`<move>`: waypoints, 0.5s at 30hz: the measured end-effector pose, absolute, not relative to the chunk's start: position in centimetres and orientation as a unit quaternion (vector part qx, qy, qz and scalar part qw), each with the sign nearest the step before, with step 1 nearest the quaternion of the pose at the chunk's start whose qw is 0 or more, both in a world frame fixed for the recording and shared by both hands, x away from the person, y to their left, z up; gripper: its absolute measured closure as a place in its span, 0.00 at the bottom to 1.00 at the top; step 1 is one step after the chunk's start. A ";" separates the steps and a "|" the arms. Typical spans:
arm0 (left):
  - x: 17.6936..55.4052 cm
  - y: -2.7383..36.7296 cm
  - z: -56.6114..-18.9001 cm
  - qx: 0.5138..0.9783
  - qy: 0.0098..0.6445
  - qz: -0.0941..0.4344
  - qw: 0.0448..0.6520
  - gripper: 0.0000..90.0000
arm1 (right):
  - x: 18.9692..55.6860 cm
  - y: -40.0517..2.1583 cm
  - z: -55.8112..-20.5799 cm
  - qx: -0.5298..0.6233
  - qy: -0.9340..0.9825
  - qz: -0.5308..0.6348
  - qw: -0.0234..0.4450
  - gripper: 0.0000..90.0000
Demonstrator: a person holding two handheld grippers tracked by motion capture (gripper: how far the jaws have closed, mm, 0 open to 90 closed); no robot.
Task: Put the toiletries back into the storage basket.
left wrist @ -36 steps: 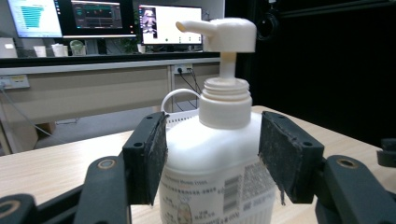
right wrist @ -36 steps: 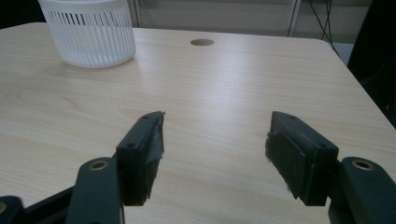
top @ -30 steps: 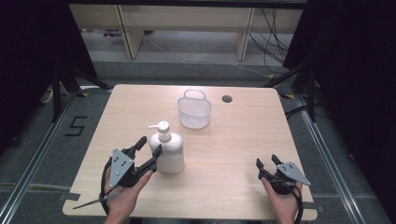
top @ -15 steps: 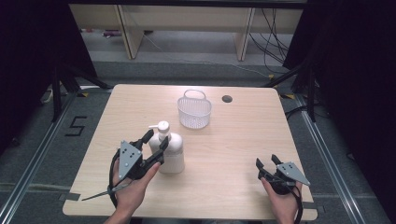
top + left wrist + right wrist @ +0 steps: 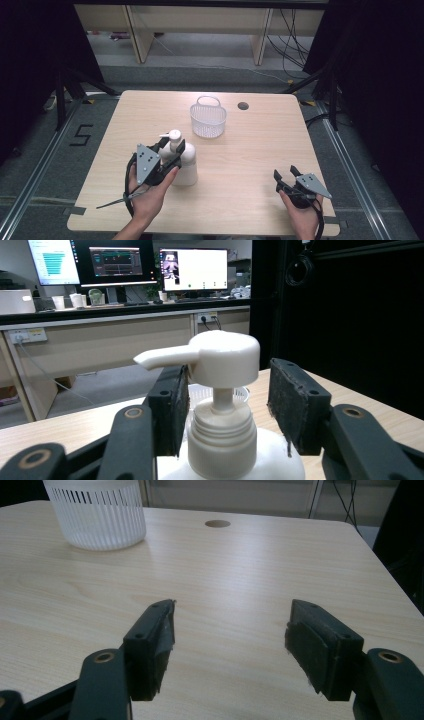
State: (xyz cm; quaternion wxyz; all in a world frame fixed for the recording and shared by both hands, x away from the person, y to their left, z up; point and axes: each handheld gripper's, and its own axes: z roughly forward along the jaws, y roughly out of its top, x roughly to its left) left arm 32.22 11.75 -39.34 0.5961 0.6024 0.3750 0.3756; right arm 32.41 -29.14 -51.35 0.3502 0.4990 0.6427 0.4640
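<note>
Bare table (image 5: 250, 165) lies open between pump bottle (image 5: 184, 162) and right gripper (image 5: 286, 176); the basket (image 5: 208, 119) stands behind.

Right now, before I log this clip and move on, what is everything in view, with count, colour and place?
Pump bottle: one, white, near-left part of the table, its neck between the left gripper's jaws.
Basket: one, white slotted plastic with a handle, far centre.
Table: one, light wood, with a round hole near the far edge.
Monitors: several, lit, on a desk in the background of the left gripper view.
Left gripper: black, jaws just closing around the pump neck, a gap still showing on one side.
Right gripper: black, open, empty, near-right.
</note>
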 end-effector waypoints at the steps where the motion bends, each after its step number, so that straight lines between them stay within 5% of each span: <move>1: 32.3 11.7 -39.3 0.602 0.376 0.376 0.595 0.56 | 32.4 -29.1 -51.3 0.499 0.643 0.464 0.350 0.40; 15: 32.8 11.2 -39.0 0.600 0.391 0.385 0.582 0.61 | 32.5 -29.2 -51.3 0.494 0.645 0.462 0.356 0.40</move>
